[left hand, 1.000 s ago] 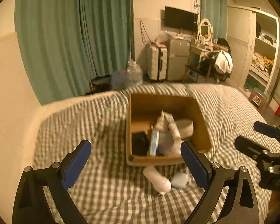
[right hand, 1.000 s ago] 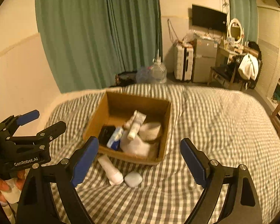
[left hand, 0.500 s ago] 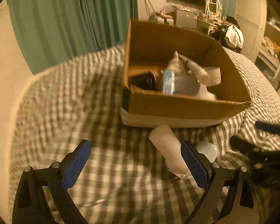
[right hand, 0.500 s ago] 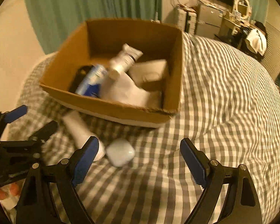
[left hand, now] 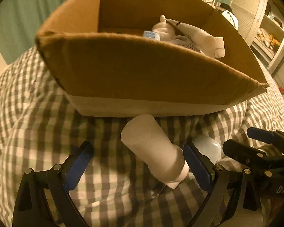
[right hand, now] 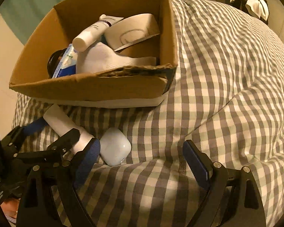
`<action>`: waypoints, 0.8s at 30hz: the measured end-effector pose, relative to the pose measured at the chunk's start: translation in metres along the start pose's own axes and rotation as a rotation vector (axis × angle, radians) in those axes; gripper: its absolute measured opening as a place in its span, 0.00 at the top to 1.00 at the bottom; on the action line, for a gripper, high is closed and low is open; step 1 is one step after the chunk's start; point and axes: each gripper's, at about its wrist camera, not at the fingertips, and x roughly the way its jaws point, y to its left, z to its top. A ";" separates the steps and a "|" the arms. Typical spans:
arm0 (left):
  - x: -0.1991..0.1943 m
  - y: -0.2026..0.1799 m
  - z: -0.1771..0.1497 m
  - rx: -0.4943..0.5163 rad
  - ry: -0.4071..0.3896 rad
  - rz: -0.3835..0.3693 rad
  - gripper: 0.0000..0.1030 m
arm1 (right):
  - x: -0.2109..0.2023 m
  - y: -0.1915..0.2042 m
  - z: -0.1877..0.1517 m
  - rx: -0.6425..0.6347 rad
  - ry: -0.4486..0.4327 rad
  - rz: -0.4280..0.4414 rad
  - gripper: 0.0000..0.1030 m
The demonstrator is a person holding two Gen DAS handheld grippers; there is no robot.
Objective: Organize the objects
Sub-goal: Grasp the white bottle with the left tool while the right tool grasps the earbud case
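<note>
Two tongs (left hand: 138,162) (right hand: 142,157) agape, gingham bedspread (right hand: 227,75), green curtains (left hand: 28,9)

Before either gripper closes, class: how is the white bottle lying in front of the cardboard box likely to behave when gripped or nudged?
The white bottle is round and lies on its side, so a nudge would probably roll it on the checked bedding. Its smooth surface may slip between the open left gripper pads. It looks like plastic, likely light and not fragile.

I see a matt corrugated cardboard box (right hand: 96,89) with a frayed rim. White case (right hand: 114,148) is glossy smooth plastic. Gingham bedspread (right hand: 227,94) is soft woven cloth.
</note>
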 end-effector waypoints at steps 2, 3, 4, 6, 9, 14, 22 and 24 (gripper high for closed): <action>0.003 -0.002 -0.001 0.005 0.000 -0.057 0.35 | 0.001 -0.001 -0.001 0.003 0.005 -0.005 0.14; 0.003 -0.004 -0.001 0.014 -0.001 -0.082 0.41 | 0.002 -0.002 0.000 0.002 0.012 -0.010 0.14; 0.001 -0.008 -0.003 0.033 -0.011 -0.089 0.44 | 0.004 -0.002 -0.001 -0.002 0.021 -0.014 0.14; -0.002 -0.011 -0.005 0.046 -0.019 -0.098 0.47 | 0.006 -0.002 -0.002 -0.005 0.032 -0.015 0.14; -0.005 -0.014 -0.008 0.057 -0.022 -0.100 0.51 | 0.004 -0.006 -0.003 0.006 0.026 -0.018 0.14; -0.027 -0.020 -0.016 0.084 -0.043 -0.067 0.66 | 0.004 -0.005 -0.006 -0.004 0.032 -0.035 0.14; -0.062 -0.008 -0.034 0.099 -0.051 0.026 0.67 | 0.006 0.023 -0.012 -0.133 0.042 -0.112 0.19; -0.068 0.002 -0.034 0.100 -0.059 0.040 0.67 | 0.010 0.033 -0.012 -0.181 0.055 -0.128 0.26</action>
